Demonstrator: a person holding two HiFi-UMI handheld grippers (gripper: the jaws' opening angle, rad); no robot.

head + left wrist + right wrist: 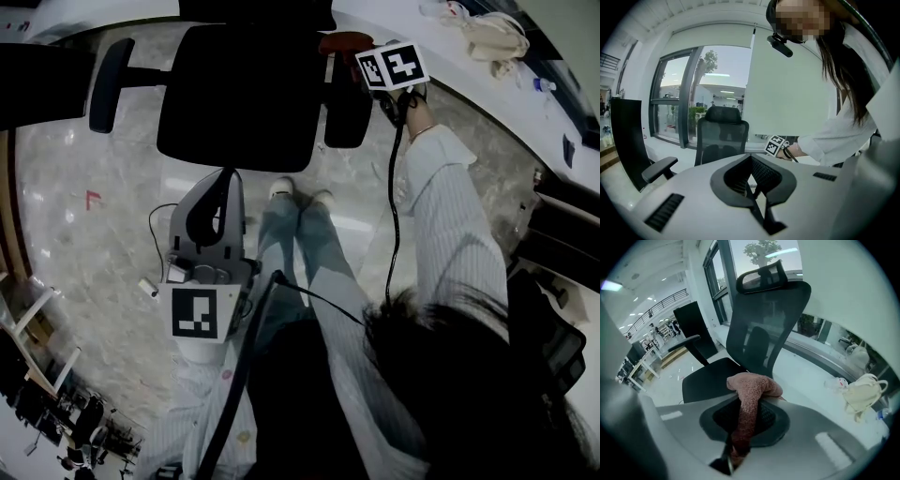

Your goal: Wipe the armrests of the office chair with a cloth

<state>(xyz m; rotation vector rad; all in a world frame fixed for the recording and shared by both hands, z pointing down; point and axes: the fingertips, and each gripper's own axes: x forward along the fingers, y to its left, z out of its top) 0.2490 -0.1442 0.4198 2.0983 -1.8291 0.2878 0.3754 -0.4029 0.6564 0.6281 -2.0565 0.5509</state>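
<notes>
The black office chair (239, 94) stands in front of me, with its left armrest (108, 84) and right armrest (349, 112) out to the sides. My right gripper (361, 49) is at the far end of the right armrest, shut on a reddish-pink cloth (345, 42). In the right gripper view the cloth (750, 394) hangs bunched from the jaws and hides the armrest below; the chair back (764, 319) rises behind it. My left gripper (220, 178) is held low near my legs, well short of the seat, shut with nothing in it. Its closed fingertips (751, 157) point at the chair (721, 136).
A second black chair (37, 80) stands at the left, its armrest (658, 168) in the left gripper view. A cream bag (492, 37) lies on the white window ledge (820, 376) behind the chair. My shoes (300, 194) are just before the seat. Gripper cables trail down.
</notes>
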